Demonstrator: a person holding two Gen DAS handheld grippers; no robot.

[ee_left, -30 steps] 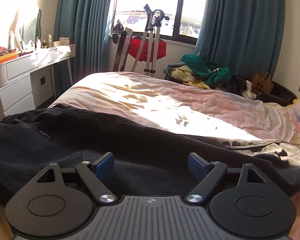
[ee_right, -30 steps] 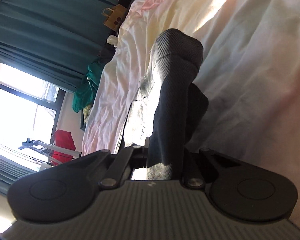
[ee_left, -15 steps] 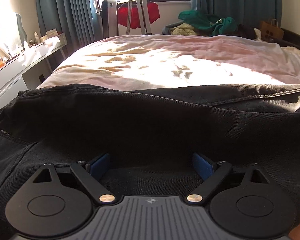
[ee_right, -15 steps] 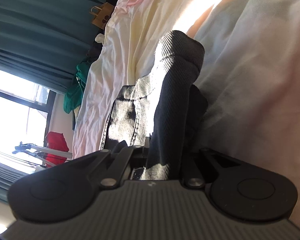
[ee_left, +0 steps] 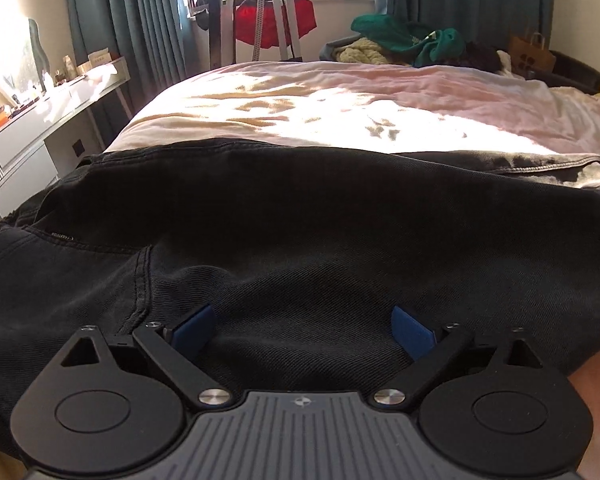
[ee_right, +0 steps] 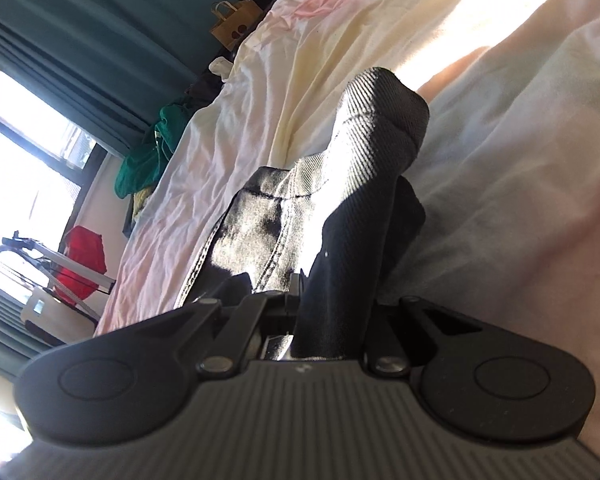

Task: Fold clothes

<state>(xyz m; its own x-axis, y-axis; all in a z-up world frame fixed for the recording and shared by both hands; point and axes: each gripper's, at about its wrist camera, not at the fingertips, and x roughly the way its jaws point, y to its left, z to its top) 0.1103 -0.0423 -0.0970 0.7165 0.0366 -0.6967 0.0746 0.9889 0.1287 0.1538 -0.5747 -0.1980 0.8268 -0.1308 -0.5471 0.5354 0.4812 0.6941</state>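
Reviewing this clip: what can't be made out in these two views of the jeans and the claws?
- Right claw pads: right wrist view, buried in the bunched jeans it is clamped on.
- Full extent of the jeans: left wrist view, cut off at the left and right edges and by the open left claw body.
- Desk items: left wrist view, too small and washed out by sun.
- Which end of the jeans is gripped: unclear in either view.

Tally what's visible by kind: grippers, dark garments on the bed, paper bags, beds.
Grippers: 2, left gripper open over the cloth, right gripper clamped on it
Black jeans: 1
Paper bag: 1
Bed: 1
Total: 5
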